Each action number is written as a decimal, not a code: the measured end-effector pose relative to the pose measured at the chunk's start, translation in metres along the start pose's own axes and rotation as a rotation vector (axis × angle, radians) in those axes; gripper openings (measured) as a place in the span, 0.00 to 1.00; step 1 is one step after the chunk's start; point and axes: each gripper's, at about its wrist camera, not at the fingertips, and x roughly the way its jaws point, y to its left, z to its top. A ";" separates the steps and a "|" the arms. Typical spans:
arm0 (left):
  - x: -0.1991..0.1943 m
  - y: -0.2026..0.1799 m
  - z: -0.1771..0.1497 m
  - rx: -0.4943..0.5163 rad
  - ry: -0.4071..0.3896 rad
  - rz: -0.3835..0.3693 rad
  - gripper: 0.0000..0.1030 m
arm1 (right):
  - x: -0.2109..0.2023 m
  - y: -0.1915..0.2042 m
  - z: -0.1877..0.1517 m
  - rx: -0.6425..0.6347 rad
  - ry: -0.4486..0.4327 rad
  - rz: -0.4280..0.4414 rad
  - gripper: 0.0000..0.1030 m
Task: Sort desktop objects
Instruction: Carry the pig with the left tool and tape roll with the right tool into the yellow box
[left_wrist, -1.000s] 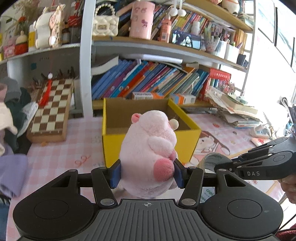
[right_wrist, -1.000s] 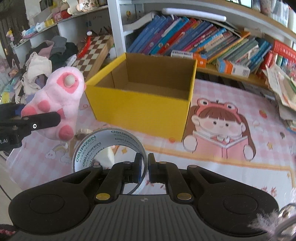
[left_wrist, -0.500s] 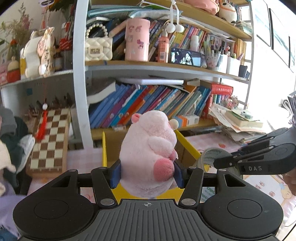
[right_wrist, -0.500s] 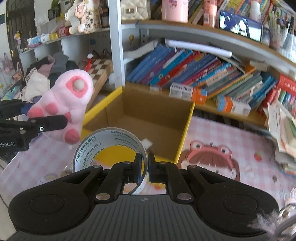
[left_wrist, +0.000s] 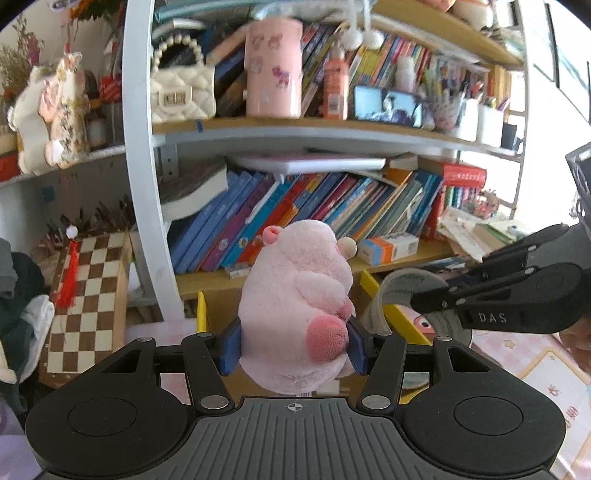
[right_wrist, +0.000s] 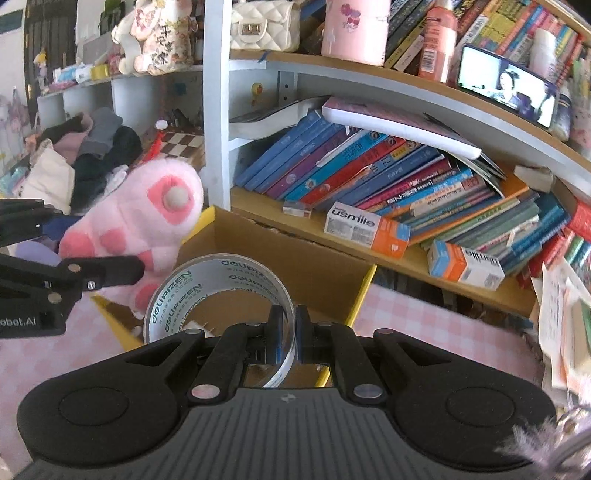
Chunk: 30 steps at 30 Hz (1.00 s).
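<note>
Above the yellow cardboard box (right_wrist: 295, 254), the left gripper (left_wrist: 293, 349) squeezes a soft, light pink plush toy (left_wrist: 295, 310) at its waist; the right gripper (right_wrist: 290, 332) pinches a stiff, slick clear tape roll (right_wrist: 218, 291) by its wall.

Most of the yellow box (left_wrist: 391, 314) is hidden behind the pink plush toy (left_wrist: 295, 306) and the left gripper's body in the left wrist view. The tape roll (left_wrist: 406, 291) is partly covered there by the right gripper (left_wrist: 417, 304). The upper shelf items (left_wrist: 273, 66) are blurred. The desk (right_wrist: 424, 321) is cut off below by the gripper housing.
</note>
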 end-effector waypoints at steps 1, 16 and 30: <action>0.007 0.000 0.001 0.000 0.013 0.005 0.53 | 0.007 -0.002 0.002 -0.010 0.008 -0.002 0.06; 0.094 0.010 -0.008 -0.016 0.228 0.064 0.53 | 0.117 -0.003 0.013 -0.214 0.173 -0.002 0.07; 0.127 0.012 -0.018 0.000 0.343 0.087 0.60 | 0.164 0.001 0.014 -0.335 0.272 0.001 0.08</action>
